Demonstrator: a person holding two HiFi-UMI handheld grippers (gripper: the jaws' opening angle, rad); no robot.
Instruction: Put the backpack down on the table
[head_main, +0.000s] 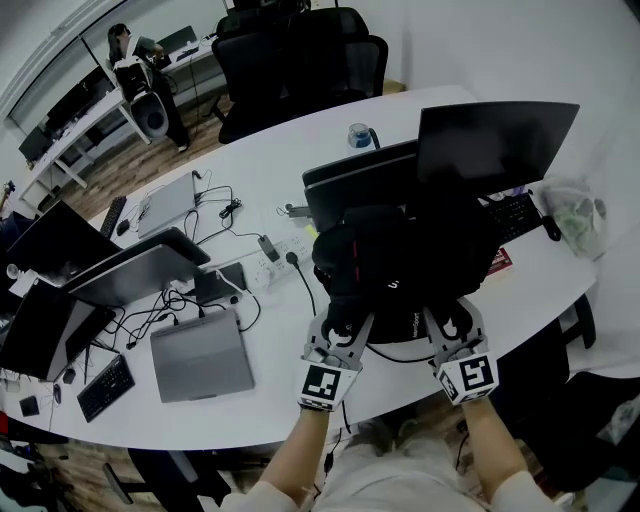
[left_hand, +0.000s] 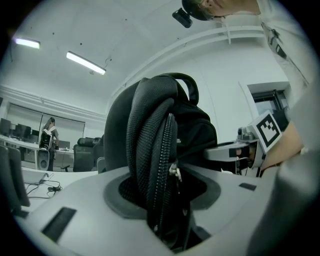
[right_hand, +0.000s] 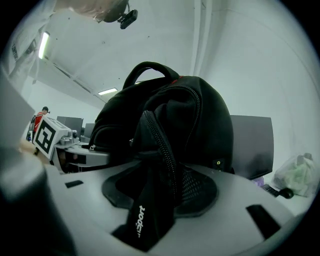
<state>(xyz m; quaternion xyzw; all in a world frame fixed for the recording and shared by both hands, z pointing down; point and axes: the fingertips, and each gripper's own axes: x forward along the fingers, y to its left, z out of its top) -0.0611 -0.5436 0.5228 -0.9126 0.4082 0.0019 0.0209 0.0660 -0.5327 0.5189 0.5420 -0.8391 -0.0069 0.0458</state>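
A person is standing at a white table (head_main: 270, 180) with a claw in each hand, and a black backpack (head_main: 400, 265) is sitting upright on the table in front of them.

Going left to right: a closed grey laptop (head_main: 200, 355) is lying on the table well left of the backpack. The left claw (head_main: 340, 335) is pointing level at the backpack's lower left, its jaws standing wide, with a padded, zipped fold of the bag (left_hand: 157, 165) lying loosely in the gap. The backpack is resting near the table's front edge, just in front of a dark monitor (head_main: 495, 145). The right claw (head_main: 450, 325) is pointing at the bag's lower right, its jaws also wide, with a black flap (right_hand: 145, 210) hanging between them. A plastic bag (head_main: 572, 215) is lying at the far right.
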